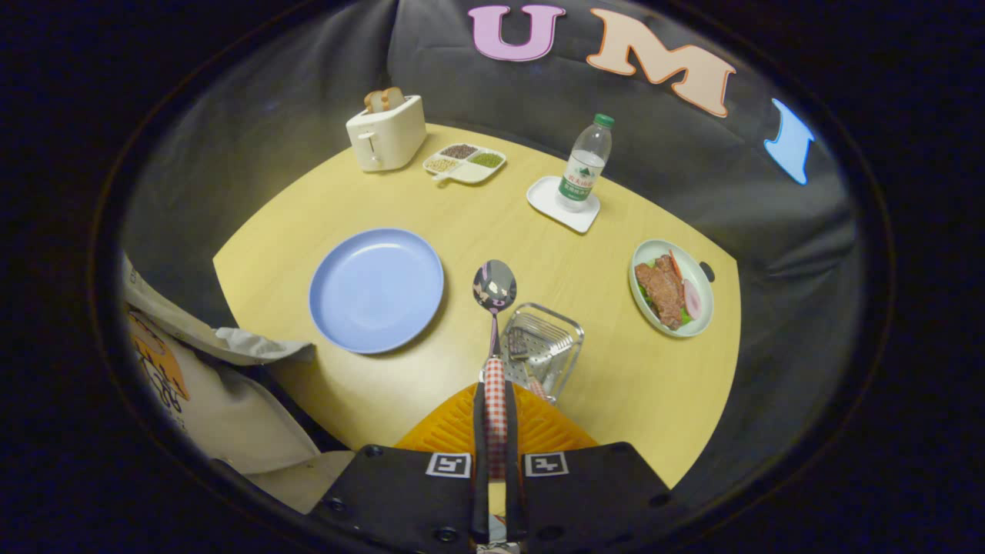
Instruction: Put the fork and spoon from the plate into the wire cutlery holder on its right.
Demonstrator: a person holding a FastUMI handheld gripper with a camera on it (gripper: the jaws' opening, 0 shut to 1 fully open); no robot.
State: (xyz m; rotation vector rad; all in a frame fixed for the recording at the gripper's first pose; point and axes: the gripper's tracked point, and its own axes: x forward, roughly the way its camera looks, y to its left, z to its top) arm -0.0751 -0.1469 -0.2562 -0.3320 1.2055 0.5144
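A pale yellow wooden table (492, 231) carries a round blue plate (376, 290), a silver wire cutlery holder (548, 346), a white toaster (385, 132), a divided white dish of grains (464, 162), a white square coaster (562, 203) and an oval green dish of food (671, 288).

The gripper (496, 408) has its fingers closed on the checked handle of a metal spoon (494, 286).

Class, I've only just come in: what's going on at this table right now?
A person's hand-held tongs are shut on the checked handle of a spoon, lifted above the table. The blue plate is bare. The fork already lies in the wire holder, just right of the spoon, so the spoon goes in next.
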